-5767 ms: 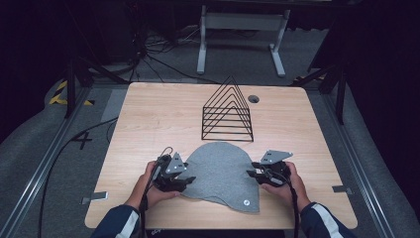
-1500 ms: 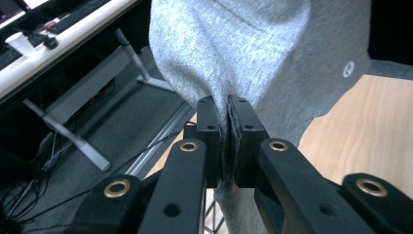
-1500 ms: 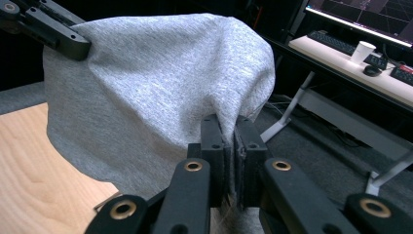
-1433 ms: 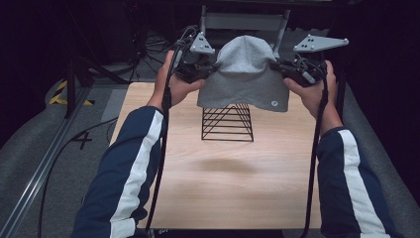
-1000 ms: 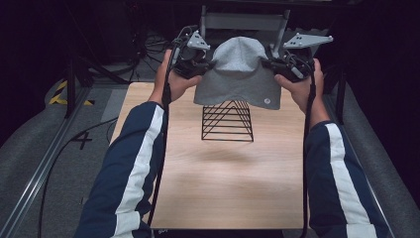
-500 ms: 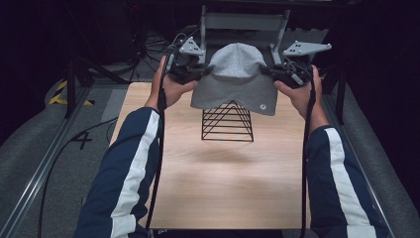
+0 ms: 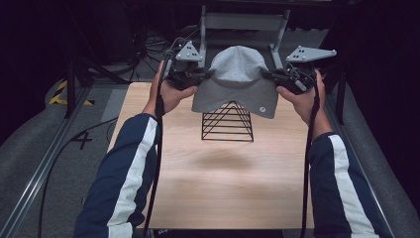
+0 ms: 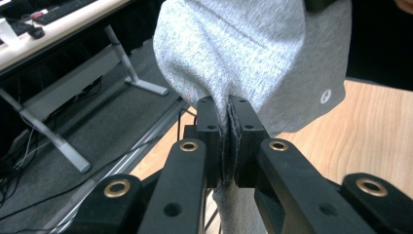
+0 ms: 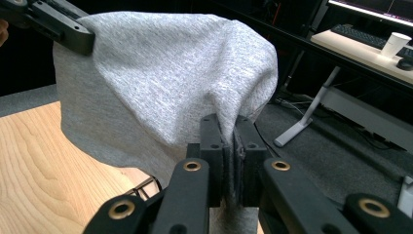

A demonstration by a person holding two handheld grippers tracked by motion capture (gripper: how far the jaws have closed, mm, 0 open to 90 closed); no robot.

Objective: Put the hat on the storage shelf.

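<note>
Grey beanie point(image 7: 236, 79) above black wire rack point(image 7: 228, 121), far table point(image 7: 223, 183) end, left gripper point(image 7: 194, 79) and right gripper point(image 7: 271, 77) clamped tight on its side edges

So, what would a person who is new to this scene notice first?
First, the grey hat, held up in the air above the far end of the wooden table, stretched between the left gripper and the right gripper, each shut on one edge. Directly below it stands a black wire rack.
</note>
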